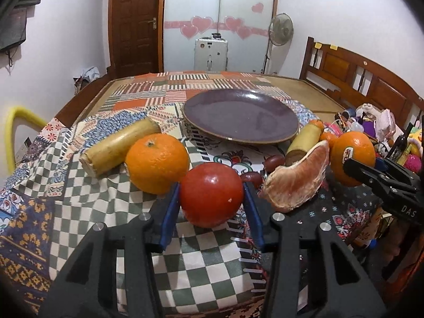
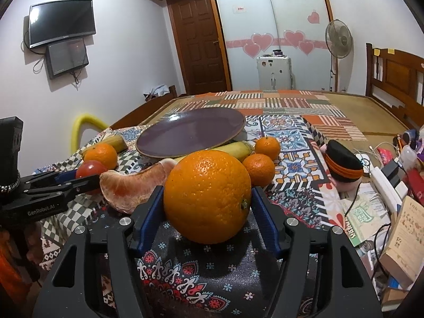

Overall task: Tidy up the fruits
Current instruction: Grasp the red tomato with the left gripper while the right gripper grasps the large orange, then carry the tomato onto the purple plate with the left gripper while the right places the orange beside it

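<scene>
Glossy, smooth red skin on the tomato [image 1: 212, 194], with small highlights. Dimpled, slightly shiny peel on the big orange [image 2: 207, 197]. Moist, fibrous pale-pink flesh on the pomelo piece [image 1: 295, 179], matt white pith at the edge. Glazed purple plate [image 1: 241, 116], shiny, looks ceramic. Printed cloth [image 1: 206, 262] over the table, matt and soft, many patterns. Matt black plastic on the left gripper [image 1: 212, 206] and right gripper [image 2: 208, 212], blue rubbery pads [image 1: 169, 212], small polished metal pins. Varnished brown wood on the bed frame [image 1: 352, 76].
</scene>
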A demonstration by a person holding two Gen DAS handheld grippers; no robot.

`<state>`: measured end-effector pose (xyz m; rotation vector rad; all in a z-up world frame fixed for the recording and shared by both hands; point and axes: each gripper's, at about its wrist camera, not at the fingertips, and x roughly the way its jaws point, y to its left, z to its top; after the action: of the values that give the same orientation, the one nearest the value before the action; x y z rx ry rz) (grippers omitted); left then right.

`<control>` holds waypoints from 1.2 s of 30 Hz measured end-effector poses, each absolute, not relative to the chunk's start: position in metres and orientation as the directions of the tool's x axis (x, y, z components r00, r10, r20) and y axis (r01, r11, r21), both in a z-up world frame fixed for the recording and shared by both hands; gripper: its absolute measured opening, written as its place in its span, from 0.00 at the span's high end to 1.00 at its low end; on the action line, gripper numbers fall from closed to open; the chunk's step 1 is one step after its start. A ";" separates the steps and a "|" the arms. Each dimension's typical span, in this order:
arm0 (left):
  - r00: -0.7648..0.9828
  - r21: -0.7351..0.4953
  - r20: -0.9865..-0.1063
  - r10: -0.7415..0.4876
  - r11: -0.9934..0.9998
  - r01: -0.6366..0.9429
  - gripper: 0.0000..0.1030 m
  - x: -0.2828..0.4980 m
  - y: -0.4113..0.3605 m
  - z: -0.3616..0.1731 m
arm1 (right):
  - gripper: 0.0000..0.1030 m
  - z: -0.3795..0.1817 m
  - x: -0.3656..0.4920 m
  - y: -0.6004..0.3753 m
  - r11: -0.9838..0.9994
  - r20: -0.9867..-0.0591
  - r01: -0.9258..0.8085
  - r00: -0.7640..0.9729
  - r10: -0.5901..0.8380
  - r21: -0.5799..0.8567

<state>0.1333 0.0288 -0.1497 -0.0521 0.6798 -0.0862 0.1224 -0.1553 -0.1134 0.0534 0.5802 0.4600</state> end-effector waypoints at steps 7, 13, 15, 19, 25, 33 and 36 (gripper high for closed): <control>0.825 -0.071 -0.556 -0.098 0.995 0.070 0.55 0.122 0.032 -0.114 | 0.40 -0.093 0.123 -0.158 0.897 -0.469 -0.413 0.768 0.437 0.159; 0.869 -0.059 -0.485 -0.097 0.995 0.078 0.55 0.122 0.029 -0.080 | 0.40 -0.074 0.129 -0.158 0.898 -0.417 -0.419 0.798 0.434 0.133; 0.877 -0.059 -0.471 -0.099 0.995 0.081 0.55 0.125 0.028 -0.073 | 0.40 -0.066 0.131 -0.157 0.899 -0.395 -0.421 0.810 0.434 0.124; 0.885 -0.053 -0.454 -0.101 0.995 0.086 0.55 0.136 0.027 -0.063 | 0.40 -0.056 0.139 -0.155 0.895 -0.364 -0.430 0.819 0.443 0.121; 0.895 -0.017 -0.437 -0.086 0.996 0.087 0.55 0.156 0.023 -0.053 | 0.40 -0.050 0.159 -0.149 0.893 -0.346 -0.435 0.826 0.445 0.110; 0.885 -0.018 -0.457 -0.091 0.996 0.093 0.55 0.193 0.018 -0.047 | 0.40 -0.049 0.189 -0.139 0.891 -0.352 -0.442 0.821 0.449 0.105; 0.883 0.002 -0.464 -0.078 0.996 0.089 0.54 0.207 0.014 -0.049 | 0.40 -0.052 0.201 -0.136 0.886 -0.368 -0.450 0.809 0.459 0.115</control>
<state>0.2074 0.0142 -0.0489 0.0234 0.4816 -0.0871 0.2011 -0.1361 -0.0524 0.0224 0.3990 0.4858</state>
